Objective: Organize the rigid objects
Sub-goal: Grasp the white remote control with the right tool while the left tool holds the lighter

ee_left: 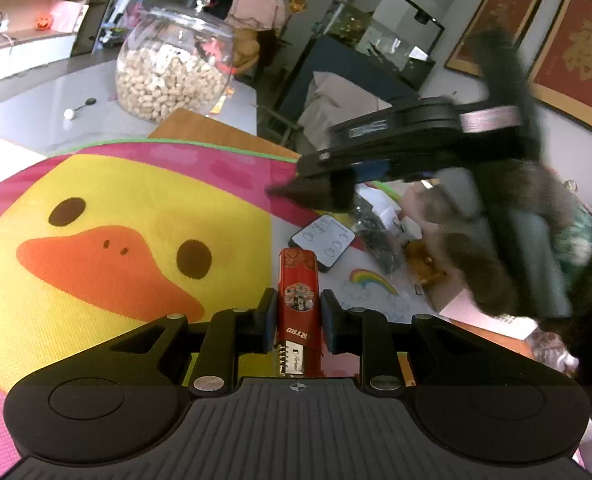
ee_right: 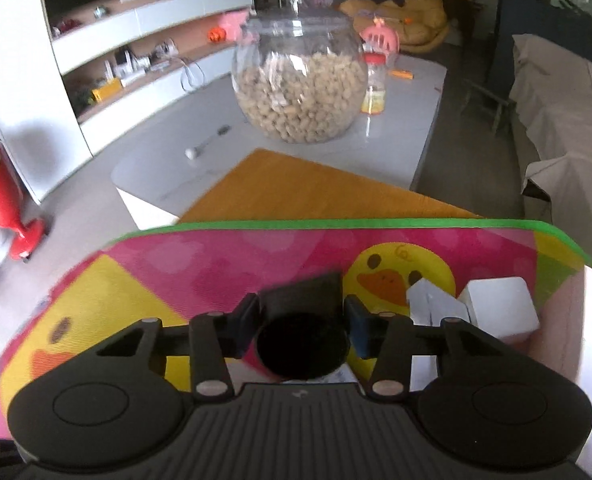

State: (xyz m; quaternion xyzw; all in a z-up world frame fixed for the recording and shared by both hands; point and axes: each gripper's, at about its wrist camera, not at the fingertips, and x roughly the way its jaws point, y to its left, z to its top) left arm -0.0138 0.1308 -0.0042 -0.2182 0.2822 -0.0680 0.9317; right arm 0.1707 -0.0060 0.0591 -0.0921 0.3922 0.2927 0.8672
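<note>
1. Tools first: my left tool (ee_left: 298, 316) is clamped on a slim red box (ee_left: 299, 308), its blue pads pressing both long sides at lower centre of the left wrist view.
2. The red box points away from me, above the duck-print play mat (ee_left: 135, 208).
3. My right tool (ee_right: 302, 320) has a black cone-shaped object (ee_right: 302, 320) between its jaws at the centre of the right wrist view; the pads sit against its sides, so I read it as gripped.
4. In the left view, the right tool (ee_left: 316, 192) shows blurred at centre right, the black cone in it pointing left.
5. Two white blocks (ee_right: 492, 308) lie on the mat at right of the right view.
6. A glass jar of peanuts (ee_right: 300, 80) stands on the grey worktop (ee_right: 155, 160) beyond the mat.
</note>
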